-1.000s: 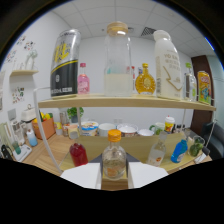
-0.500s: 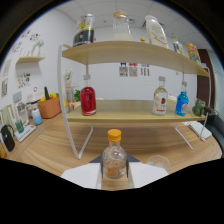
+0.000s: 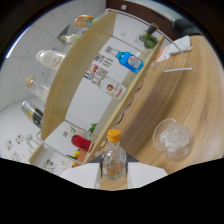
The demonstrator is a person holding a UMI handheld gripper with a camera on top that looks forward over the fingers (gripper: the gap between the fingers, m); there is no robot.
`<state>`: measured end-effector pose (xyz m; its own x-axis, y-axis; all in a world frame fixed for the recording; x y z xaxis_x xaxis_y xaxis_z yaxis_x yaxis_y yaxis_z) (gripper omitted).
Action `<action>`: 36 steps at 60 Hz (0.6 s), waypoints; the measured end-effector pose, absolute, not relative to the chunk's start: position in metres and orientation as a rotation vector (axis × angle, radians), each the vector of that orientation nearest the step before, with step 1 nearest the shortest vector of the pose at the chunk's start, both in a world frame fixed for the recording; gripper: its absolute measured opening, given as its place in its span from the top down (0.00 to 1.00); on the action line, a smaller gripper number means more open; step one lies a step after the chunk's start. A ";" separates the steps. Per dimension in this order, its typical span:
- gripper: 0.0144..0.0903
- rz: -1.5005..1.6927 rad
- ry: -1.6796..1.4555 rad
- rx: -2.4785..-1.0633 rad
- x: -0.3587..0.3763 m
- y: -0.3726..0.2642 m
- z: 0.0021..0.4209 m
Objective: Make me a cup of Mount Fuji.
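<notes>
A small clear bottle (image 3: 114, 159) with an orange cap and pale liquid stands between my two white fingers (image 3: 82, 176), and my gripper (image 3: 114, 174) is shut on it. The whole view is rolled hard, so the bottle is held tilted relative to the table. A clear glass (image 3: 173, 140) filled with ice rests on the wooden table (image 3: 202, 95), just ahead of the fingers and to their right, apart from the bottle.
A two-tier wooden shelf (image 3: 75, 80) runs beyond the bottle. It carries a blue bottle (image 3: 131, 61), a clear bottle with a red label (image 3: 111, 88), a red bottle (image 3: 82, 142) and larger bottles (image 3: 31, 114) on top. A green plant (image 3: 148, 39) stands at its far end.
The gripper has rolled sharply with the bottle still in it, so shelf and table now look slanted. The glass of ice has come fully into view to the right of the fingers.
</notes>
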<state>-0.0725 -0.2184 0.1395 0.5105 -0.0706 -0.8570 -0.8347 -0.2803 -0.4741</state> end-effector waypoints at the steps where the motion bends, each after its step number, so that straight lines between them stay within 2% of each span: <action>1: 0.73 0.942 0.812 -1.682 -0.072 -0.218 0.140; 12: 0.73 1.256 1.178 -1.477 -0.063 -0.215 0.140; 22: 0.73 1.428 1.360 -1.330 -0.058 -0.210 0.136; 30: 0.74 1.531 1.410 -1.255 -0.058 -0.207 0.141; 36: 0.73 1.529 1.408 -1.269 -0.059 -0.206 0.140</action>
